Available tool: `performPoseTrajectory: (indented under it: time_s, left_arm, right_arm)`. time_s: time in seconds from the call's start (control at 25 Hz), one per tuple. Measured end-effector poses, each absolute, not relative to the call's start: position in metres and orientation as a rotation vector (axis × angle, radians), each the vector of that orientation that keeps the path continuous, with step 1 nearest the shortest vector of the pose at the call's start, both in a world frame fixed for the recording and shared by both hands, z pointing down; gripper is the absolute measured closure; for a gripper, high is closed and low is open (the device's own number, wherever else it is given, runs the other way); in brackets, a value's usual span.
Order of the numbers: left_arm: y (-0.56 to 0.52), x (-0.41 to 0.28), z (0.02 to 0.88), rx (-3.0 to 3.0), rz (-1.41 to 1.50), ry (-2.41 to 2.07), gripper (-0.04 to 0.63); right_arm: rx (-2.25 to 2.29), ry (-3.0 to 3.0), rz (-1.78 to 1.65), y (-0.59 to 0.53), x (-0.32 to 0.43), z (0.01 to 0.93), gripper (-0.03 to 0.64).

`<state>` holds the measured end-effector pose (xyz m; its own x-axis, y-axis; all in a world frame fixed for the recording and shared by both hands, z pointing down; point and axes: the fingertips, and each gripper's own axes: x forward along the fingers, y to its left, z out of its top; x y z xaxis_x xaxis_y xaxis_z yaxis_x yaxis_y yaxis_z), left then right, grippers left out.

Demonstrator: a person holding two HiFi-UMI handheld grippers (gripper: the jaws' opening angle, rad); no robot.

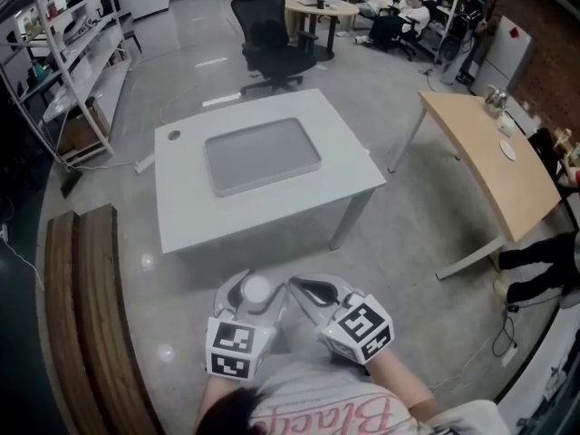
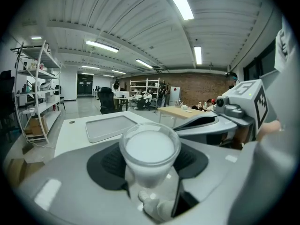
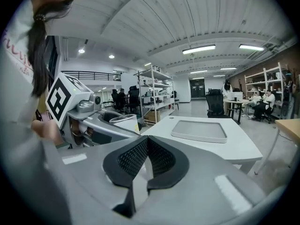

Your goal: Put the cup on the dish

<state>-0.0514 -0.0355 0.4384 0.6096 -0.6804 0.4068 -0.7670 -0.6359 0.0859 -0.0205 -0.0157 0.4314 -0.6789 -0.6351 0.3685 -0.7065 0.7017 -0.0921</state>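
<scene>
Not much of this one is done, judging by where things sit. The left gripper (image 1: pixel 252 299) is pinching the cup (image 2: pixel 150 146), a white one, with the pads pressed against its sides just under the rim. It sits upright at the bottom middle of the head view, right in front of the person. So the pickup part looks sorted.

The right gripper (image 3: pixel 146 158) has its jaws pressed together with nothing between them. It's hanging just to the right of the left one (basically along for the ride at this point).

The dish (image 1: pixel 263 155) is the flat grey tray in the middle of the head view, lying on the white table (image 1: pixel 181 198). Nothing is on it. The cup is well apart from it, with bare floor between the grippers and the table's near edge.

What's left is pretty much the whole delivery: carry the cup up to the table, get it over the dish, set it down level and let go.
</scene>
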Motion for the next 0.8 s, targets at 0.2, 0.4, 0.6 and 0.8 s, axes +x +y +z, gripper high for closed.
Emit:
performPoseTrajectory:
  time_s: [0.2, 0.4, 0.6, 0.8]
  left_arm:
    - [-0.072, -0.049, 0.44, 2.559, 0.494, -1.227, 0.339]
    - [-0.114, -0.05, 0.445, 2.541, 0.5, -1.249, 0.339]
    - [-0.166, -0.044, 0.45, 2.533, 0.523, -1.262, 0.339]
    - [-0.211, -0.033, 0.451, 2.521, 0.539, -1.275, 0.339]
  right_arm:
    - [1.011, -2.609, 0.33, -0.048, -0.017, 0.433, 0.615]
    - [0.983, -2.609, 0.319, -0.097, -0.017, 0.434, 0.615]
    - [0.947, -2.596, 0.303, -0.144, -0.016, 0.439, 0.615]
    - [0.931, -2.603, 0.362, -0.182, -0.004, 0.444, 0.615]
